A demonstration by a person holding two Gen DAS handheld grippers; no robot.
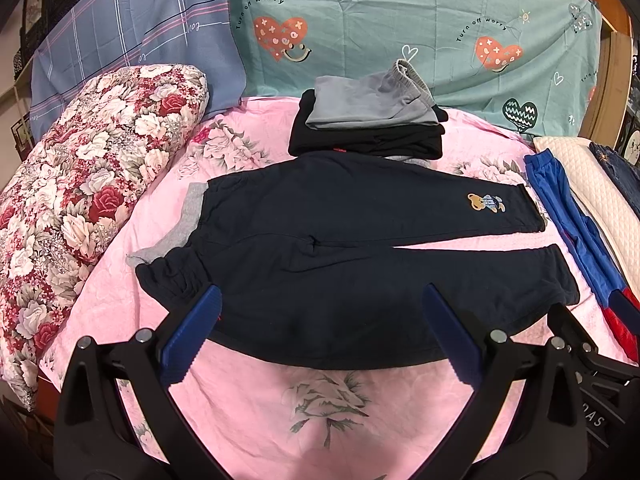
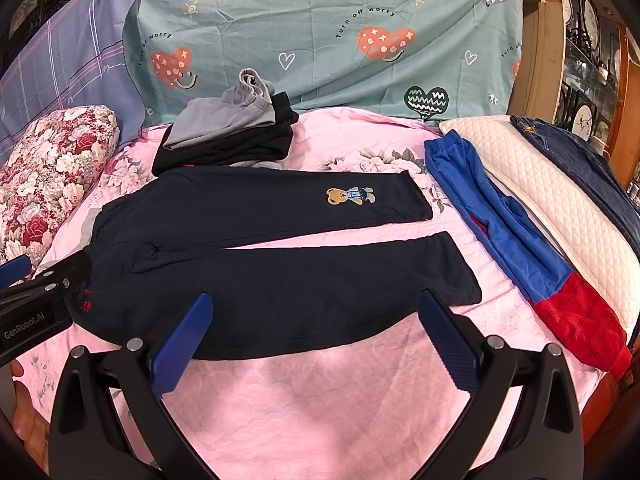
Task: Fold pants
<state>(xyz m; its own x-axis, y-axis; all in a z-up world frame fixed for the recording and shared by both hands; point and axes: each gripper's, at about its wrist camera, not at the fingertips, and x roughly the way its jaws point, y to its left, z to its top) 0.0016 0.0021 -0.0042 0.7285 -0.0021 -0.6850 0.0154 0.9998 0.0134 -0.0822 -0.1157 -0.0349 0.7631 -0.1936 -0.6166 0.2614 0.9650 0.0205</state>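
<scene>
Dark navy pants (image 1: 320, 248) with a bear patch (image 1: 486, 202) lie flat on the pink bed sheet (image 1: 280, 420), waistband left, legs spread to the right. They also show in the right wrist view (image 2: 256, 280). My left gripper (image 1: 320, 300) is open and empty, its blue fingertips over the pants' near edge by the waist. My right gripper (image 2: 316, 308) is open and empty over the near leg. The left gripper's body (image 2: 40, 300) shows at the left edge of the right wrist view.
A stack of folded grey and black pants (image 1: 368, 120) sits behind. A floral pillow (image 1: 80, 200) lies left. Blue and red pants (image 2: 520, 248), a white quilted pillow (image 2: 560, 208) and denim (image 2: 580, 160) lie right. Teal bedding (image 2: 320, 40) stands at the back.
</scene>
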